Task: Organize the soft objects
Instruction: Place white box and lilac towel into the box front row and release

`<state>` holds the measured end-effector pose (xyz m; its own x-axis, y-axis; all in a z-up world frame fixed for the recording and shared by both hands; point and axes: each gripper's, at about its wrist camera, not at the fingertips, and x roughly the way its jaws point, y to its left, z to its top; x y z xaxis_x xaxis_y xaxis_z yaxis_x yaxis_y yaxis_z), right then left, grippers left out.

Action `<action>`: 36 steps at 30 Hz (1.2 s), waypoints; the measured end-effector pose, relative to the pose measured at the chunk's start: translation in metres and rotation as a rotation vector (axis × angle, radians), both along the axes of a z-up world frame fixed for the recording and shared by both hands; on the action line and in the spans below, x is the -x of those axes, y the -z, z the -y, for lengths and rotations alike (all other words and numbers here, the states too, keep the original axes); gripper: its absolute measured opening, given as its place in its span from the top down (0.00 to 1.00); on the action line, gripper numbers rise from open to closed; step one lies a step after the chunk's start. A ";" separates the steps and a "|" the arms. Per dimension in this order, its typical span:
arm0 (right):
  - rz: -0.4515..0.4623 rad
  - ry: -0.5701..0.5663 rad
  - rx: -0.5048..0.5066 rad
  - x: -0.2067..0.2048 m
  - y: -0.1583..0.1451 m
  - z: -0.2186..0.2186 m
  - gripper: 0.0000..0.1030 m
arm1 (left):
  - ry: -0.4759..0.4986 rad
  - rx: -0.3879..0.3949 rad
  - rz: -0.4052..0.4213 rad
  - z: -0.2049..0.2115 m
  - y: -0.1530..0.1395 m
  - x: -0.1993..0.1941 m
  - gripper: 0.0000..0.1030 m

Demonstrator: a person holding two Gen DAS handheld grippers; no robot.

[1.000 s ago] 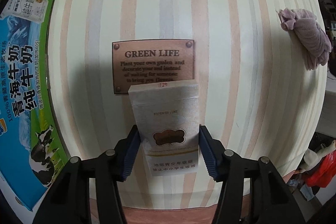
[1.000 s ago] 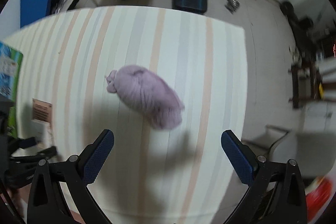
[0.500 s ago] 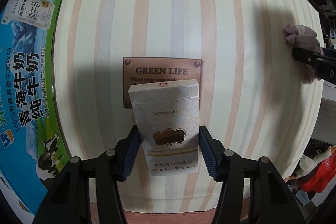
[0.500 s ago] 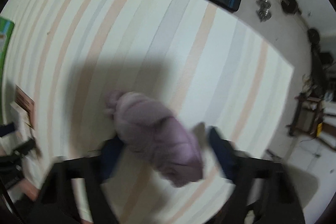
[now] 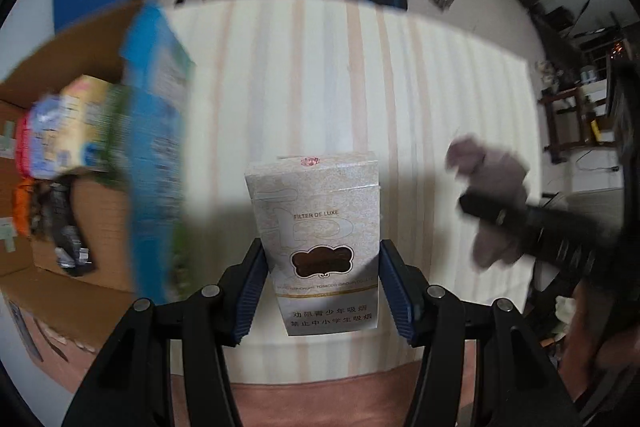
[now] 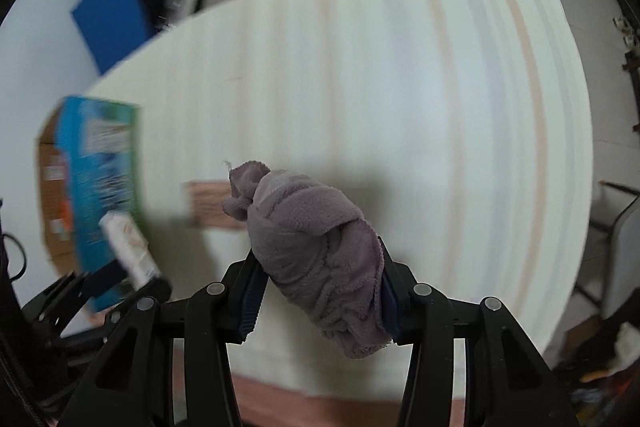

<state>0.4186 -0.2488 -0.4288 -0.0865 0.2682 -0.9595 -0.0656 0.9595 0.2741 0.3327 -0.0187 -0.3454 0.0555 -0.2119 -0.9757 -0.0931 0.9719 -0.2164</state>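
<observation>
The open brown cardboard box with a blue and green printed milk-carton flap (image 5: 156, 163) is the landmark, at the left edge of the striped cream tabletop (image 5: 340, 87). The left tool (image 5: 320, 291) clenches an upright pale cigarette pack (image 5: 316, 235) just right of the box. The right tool (image 6: 320, 295), further right, grips a rolled mauve fleece cloth (image 6: 316, 251), its long axis running forward, lifted above the tabletop. The left is nearer the box.
</observation>
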 end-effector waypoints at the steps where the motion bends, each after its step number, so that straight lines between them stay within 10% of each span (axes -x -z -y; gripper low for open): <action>1: 0.012 0.007 -0.030 0.012 -0.013 -0.011 0.51 | -0.005 0.002 0.019 -0.014 -0.014 0.003 0.49; 12: 0.077 0.083 -0.227 0.096 -0.100 -0.175 0.51 | -0.074 -0.015 0.023 -0.170 -0.053 0.025 0.49; 28: -0.006 0.140 -0.122 0.096 -0.038 -0.297 0.47 | -0.151 0.107 -0.180 -0.238 0.029 0.008 0.47; 36: 0.033 0.080 -0.045 0.100 -0.031 -0.312 0.21 | -0.149 0.098 -0.212 -0.243 0.046 0.010 0.34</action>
<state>0.3189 0.0627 -0.3978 -0.0312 0.3157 -0.9483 0.0015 0.9488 0.3159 0.3230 0.2242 -0.3915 -0.1100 -0.3105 -0.9442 -0.2866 0.9195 -0.2689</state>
